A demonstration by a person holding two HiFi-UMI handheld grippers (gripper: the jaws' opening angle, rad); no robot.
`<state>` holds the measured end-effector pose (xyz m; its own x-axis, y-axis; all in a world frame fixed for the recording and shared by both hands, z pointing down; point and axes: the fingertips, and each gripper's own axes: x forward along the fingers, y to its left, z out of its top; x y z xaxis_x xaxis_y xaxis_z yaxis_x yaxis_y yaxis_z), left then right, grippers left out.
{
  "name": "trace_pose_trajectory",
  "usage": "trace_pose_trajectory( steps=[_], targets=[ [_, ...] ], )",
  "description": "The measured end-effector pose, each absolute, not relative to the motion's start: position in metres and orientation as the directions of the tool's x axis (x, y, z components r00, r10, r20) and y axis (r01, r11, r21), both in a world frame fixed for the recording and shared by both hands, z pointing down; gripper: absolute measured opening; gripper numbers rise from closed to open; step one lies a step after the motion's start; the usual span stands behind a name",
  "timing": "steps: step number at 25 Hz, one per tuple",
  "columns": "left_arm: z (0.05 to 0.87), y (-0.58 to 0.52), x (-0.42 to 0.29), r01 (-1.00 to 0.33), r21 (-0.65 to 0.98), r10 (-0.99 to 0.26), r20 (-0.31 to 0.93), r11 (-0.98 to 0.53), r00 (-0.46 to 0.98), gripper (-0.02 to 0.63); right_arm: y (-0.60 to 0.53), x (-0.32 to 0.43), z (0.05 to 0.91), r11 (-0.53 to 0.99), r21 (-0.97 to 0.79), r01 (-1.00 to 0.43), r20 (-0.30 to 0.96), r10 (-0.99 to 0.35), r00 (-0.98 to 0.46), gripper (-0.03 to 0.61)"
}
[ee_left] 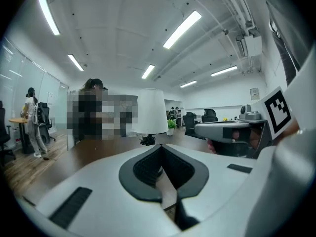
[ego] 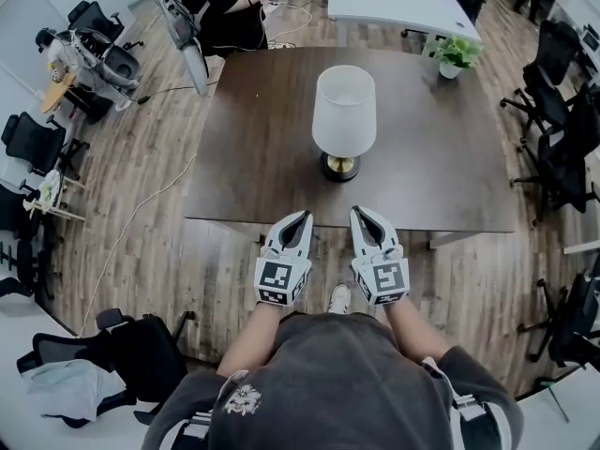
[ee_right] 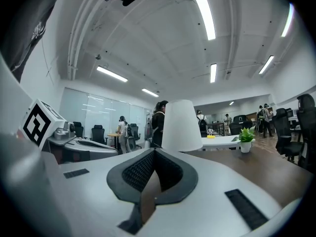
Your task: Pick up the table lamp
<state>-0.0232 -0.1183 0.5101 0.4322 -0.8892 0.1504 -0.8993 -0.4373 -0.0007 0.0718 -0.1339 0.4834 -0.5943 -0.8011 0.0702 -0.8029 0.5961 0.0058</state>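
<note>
The person's grey sweatshirt (ego: 347, 382) fills the bottom of the head view, and 2 forearms reach out of it toward the table lamp (ego: 343, 120). Each forearm ends in a tool. The left tool (ego: 303, 217) and the right tool (ego: 360, 213) lie side by side on the near side of the lamp, with their tips about over the near edge of the dark counter (ego: 253, 139).

Both tools are closed and empty. In the left gripper view the left tool (ee_left: 160, 147) has its 2 jaws meeting at the tips, and only the counter shows through the gap behind them. The right gripper view shows the right tool (ee_right: 154, 151) the same way.

The lamp stands upright near the middle of the counter, white shade over a dark round base (ego: 340, 167), so its long axis is vertical. It is straight ahead of both tools and apart from them. From the left tool the lamp (ee_left: 150, 111) sits just left of the jaw line; from the right tool the lamp (ee_right: 183, 126) sits just right of it. The 2 tools therefore flank the lamp's centre line. The right tool looks slightly nearer that line, though both seem about equally close. As I judge it, the jaws must part before either tool can take the stem under the shade.
</note>
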Motion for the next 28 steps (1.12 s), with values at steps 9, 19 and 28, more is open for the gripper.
trace_pose_trajectory(
  steps=[9, 19, 28],
  targets=[
    [0.518, -0.15, -0.035, -0.908, -0.017, -0.895, 0.174, -0.419, 0.41, 0.006, -0.163, 0.068, 0.5, 0.591, -0.005, -0.806, 0.114, -0.801, -0.588, 0.017],
    [0.528, -0.211, -0.053, -0.869, -0.022, -0.856, 0.187, -0.494, 0.481, 0.006, -0.213, 0.049, 0.526, 0.523, 0.012, -0.852, 0.185, -0.839, -0.512, 0.017],
    [0.533, -0.247, -0.079, -0.835, -0.012, -0.823, 0.175, -0.55, 0.54, 0.006, -0.239, 0.029, 0.54, 0.435, 0.033, -0.9, 0.216, -0.882, -0.419, 0.017]
  ],
)
